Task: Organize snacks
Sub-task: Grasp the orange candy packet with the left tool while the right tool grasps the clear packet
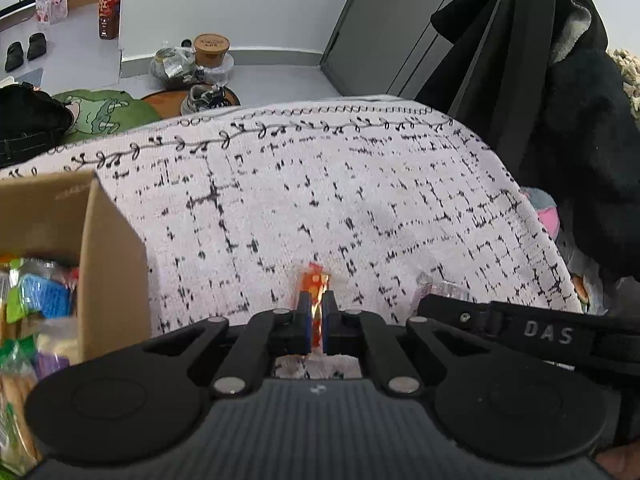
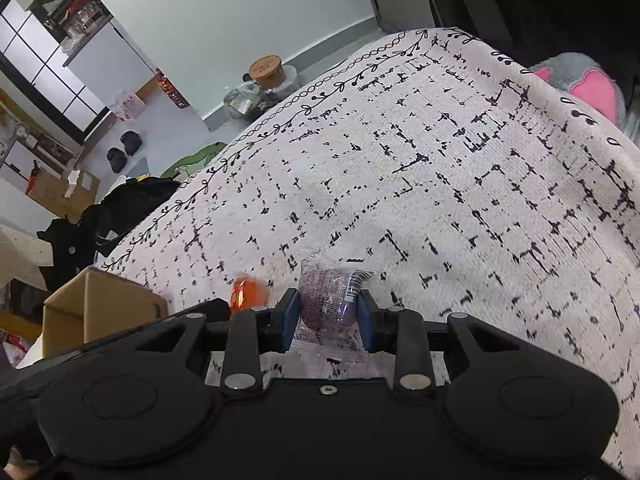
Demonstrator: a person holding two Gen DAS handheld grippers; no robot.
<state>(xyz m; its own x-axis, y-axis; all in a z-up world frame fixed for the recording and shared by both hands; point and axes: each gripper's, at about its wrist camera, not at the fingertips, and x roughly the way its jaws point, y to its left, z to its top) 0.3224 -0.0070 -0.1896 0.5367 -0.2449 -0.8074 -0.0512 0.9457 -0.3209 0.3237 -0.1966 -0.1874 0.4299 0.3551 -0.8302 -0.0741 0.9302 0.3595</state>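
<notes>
left gripper (image 1: 316, 304) jaws tight on orange snack (image 1: 314, 280), right gripper (image 2: 328, 304) jaws on purple snack (image 2: 326, 300)

A purple wrapped snack (image 2: 327, 304) is clamped between the right gripper (image 2: 328, 314) pads over the patterned cloth (image 2: 440, 184); a cardboard box (image 2: 100, 308) is seen at nine o'clock.

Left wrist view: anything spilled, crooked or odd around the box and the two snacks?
Nothing stands out. The left gripper is shut on the orange snack, the right gripper on the purple snack, both wrappers intact. The box stands upright with packets inside; none lie loose on the cloth.
</notes>
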